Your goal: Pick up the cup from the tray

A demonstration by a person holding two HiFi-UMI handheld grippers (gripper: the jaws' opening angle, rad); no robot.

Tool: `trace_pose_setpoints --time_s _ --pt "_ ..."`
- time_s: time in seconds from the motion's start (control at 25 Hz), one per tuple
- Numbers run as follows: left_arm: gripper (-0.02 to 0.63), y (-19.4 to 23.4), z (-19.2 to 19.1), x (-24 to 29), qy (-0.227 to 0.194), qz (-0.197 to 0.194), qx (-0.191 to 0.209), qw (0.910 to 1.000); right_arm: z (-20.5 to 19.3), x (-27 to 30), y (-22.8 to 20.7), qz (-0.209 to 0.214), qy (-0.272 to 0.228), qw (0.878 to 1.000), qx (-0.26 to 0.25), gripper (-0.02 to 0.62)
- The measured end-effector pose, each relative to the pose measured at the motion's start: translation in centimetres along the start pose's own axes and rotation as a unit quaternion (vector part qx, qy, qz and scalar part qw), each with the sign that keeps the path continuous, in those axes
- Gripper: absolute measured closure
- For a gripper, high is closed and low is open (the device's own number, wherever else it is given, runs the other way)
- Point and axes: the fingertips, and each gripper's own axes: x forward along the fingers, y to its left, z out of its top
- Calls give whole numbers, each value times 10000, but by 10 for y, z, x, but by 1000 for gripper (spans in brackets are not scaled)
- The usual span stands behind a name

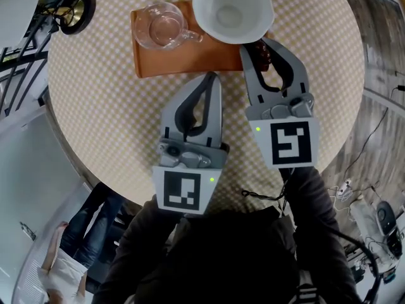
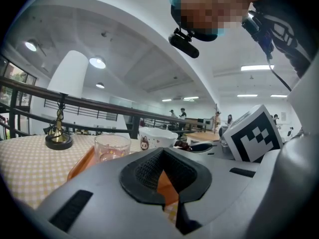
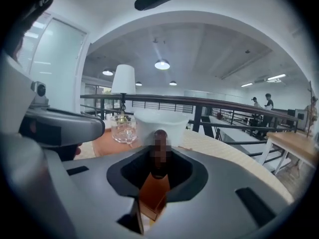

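The clear glass cup [image 1: 163,25] with a handle stands on the left half of the orange tray [image 1: 190,61]; the left gripper view shows the cup [image 2: 111,147] ahead and to the left. My left gripper [image 1: 213,76] is shut and empty, its tips at the tray's near edge, right of the cup. My right gripper [image 1: 261,46] reaches to the tray's right end, its jaws closed on a small dark brown figure [image 1: 262,54] beside the white bowl [image 1: 233,10]. In the right gripper view the figure [image 3: 160,133] fills the slot between the jaws, with the cup [image 3: 123,128] beyond at the left.
The round table [image 1: 82,106] has a checked cloth, with its edge close on every side. A lamp with a brass base [image 1: 74,11] stands at the far left. The white bowl [image 2: 157,137] sits right of the cup. Railings and cables surround the table.
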Motion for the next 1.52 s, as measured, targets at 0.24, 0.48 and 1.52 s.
trace_pose_setpoints --time_s 0.24,0.48,1.52 --pt "601 2 0 -2 7 9 -26 10000 7 -10 -3 96 -497 9977 450 565" --pt "601 4 -1 -3 11 61 -23 10000 5 -16 -4 175 -545 9974 433 565" --pt "601 -48 -6 14 88 -499 133 9986 -49 -78 -92 -1113 -143 9915 657 565"
